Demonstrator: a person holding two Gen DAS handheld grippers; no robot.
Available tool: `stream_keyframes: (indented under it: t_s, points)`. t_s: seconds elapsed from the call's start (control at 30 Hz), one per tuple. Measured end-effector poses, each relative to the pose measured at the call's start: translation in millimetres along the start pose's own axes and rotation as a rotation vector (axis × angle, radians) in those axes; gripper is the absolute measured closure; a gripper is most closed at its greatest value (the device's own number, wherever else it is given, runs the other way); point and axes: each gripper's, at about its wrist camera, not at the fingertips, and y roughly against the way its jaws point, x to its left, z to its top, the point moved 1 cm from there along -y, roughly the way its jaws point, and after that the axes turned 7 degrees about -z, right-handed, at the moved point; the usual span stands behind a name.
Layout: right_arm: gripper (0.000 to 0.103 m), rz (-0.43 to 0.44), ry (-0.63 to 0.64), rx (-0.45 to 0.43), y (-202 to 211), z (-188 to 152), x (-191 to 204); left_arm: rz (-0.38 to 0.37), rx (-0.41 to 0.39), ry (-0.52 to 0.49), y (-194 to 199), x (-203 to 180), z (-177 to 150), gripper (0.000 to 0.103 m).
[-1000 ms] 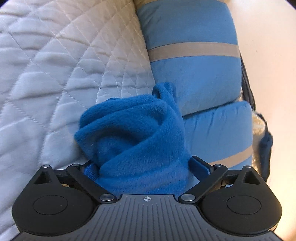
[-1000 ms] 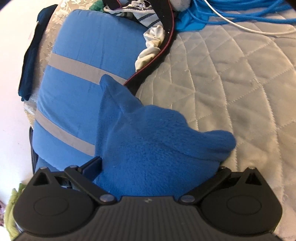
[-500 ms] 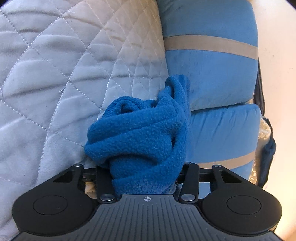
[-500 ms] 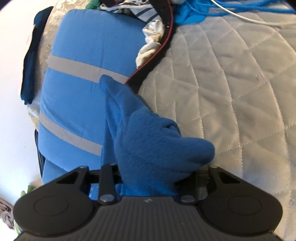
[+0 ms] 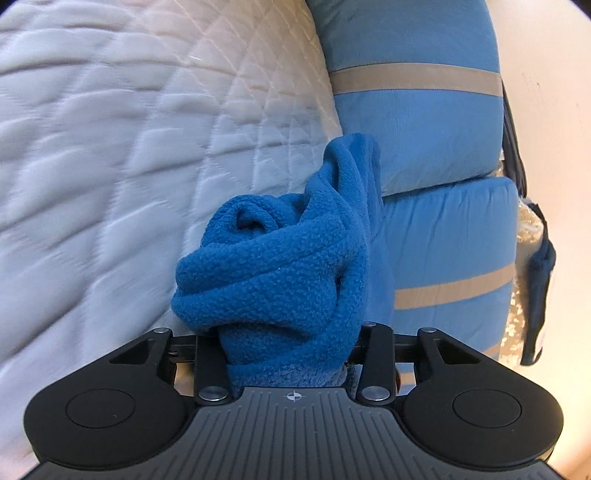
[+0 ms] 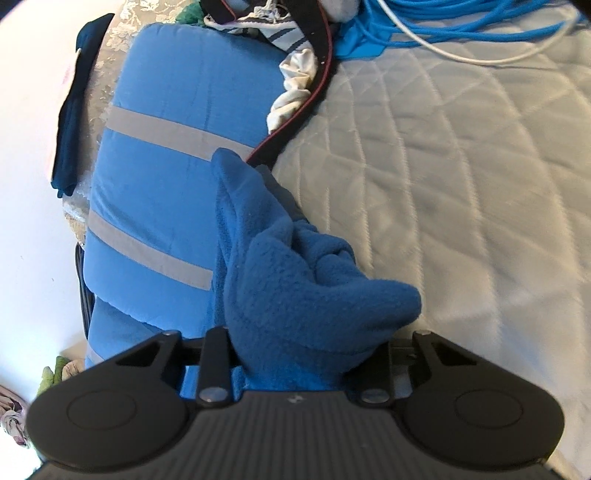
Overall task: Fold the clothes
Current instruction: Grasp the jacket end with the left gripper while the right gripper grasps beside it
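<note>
so both grippers have a bite of the same blue fleece garment (image 5: 280, 273) right now. the left gripper (image 5: 291, 354) has its jaws pulled in tight on a thick wad of it, and the fabric bunches up into a twisted roll straight ahead of the fingers, with one floppy end sticking up further out. the right gripper (image 6: 295, 362) is clamped the same way on another part of the fleece (image 6: 295, 295), which fans out ahead of it and tapers to a point on the far left.

under and beyond both grippers is the white quilted bedspread (image 5: 129, 147). to the right of the left gripper, and to the left of the right one, sit the blue pillows with tan stripes (image 6: 166, 166). way ahead of the right gripper there's a pile of other stuff: a blue cord (image 6: 461, 26), a white cable (image 6: 454, 53), a dark strap (image 6: 314, 74) and some white cloth (image 6: 295, 81).

progress-wise i'd say this is early. the fleece is just a crumpled lump, no flat panel, no crease anywhere i can see. it likely needs to be spread out on the quilt first, then the real folds, so basically everything's left.
</note>
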Motion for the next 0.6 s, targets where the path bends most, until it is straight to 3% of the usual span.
stream_keyframes:
  t_s: [0.47, 0.57, 0.6]
  points:
    - [0.066, -0.094, -0.014, 0.008, 86.9, -55.6, -27.5, 0.024, 0.012, -0.03, 81.4, 23.1, -37.8, 0.063]
    - [0.062, -0.084, 0.014, -0.002, 94.2, -61.2, -28.7, 0.017, 0.012, -0.005, 80.2, 27.5, -36.3, 0.055]
    - [0.057, -0.079, 0.012, -0.004, 93.5, -61.1, -29.2, 0.02, 0.011, 0.007, 78.8, 29.2, -35.5, 0.05]
